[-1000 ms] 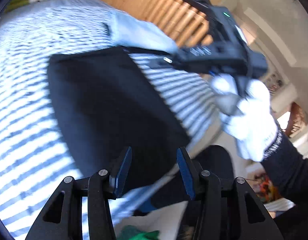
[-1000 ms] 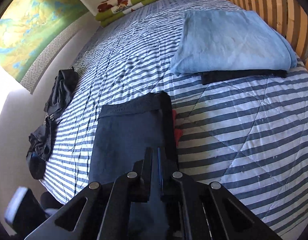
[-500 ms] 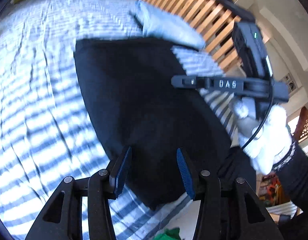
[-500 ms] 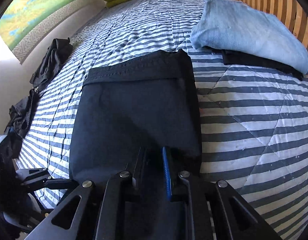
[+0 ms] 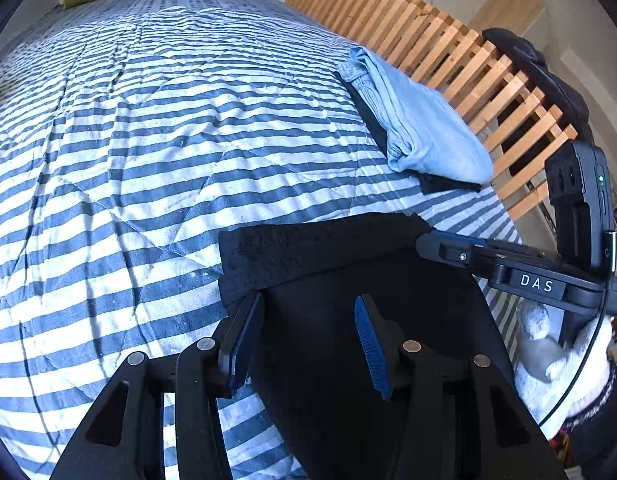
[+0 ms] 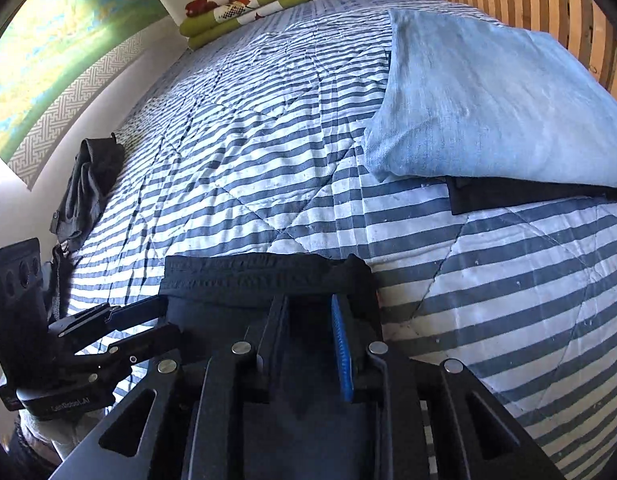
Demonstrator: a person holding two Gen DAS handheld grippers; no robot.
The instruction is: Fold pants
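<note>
The dark folded pants (image 5: 348, 264) lie flat on the striped bedspread (image 5: 168, 140) near its front edge, waistband (image 6: 260, 276) on the far side. My left gripper (image 5: 306, 320) hangs open just above their left part, nothing pressed between its pads. My right gripper (image 6: 308, 320) is over the pants' right part. Its jaws are opening, a narrow gap shows between the pads, and the dark cloth lies below them. Each gripper appears in the other's view: the right gripper (image 5: 448, 248) in a white-gloved hand (image 5: 548, 360), the left gripper (image 6: 128, 320) at the pants' left edge.
Folded light-blue pants (image 6: 488, 100) rest on a folded dark garment (image 6: 508, 196) by the slatted wooden board (image 5: 448, 52) on the right. Folded green and red blankets (image 6: 260, 4) lie at the far end. A dark heap of clothes (image 6: 88, 184) sits at the bed's left edge.
Both grippers have dropped closer to the bed and the pants have settled flat on it. The right jaws, shut a second ago, have parted. The left gripper swung over the pants.
</note>
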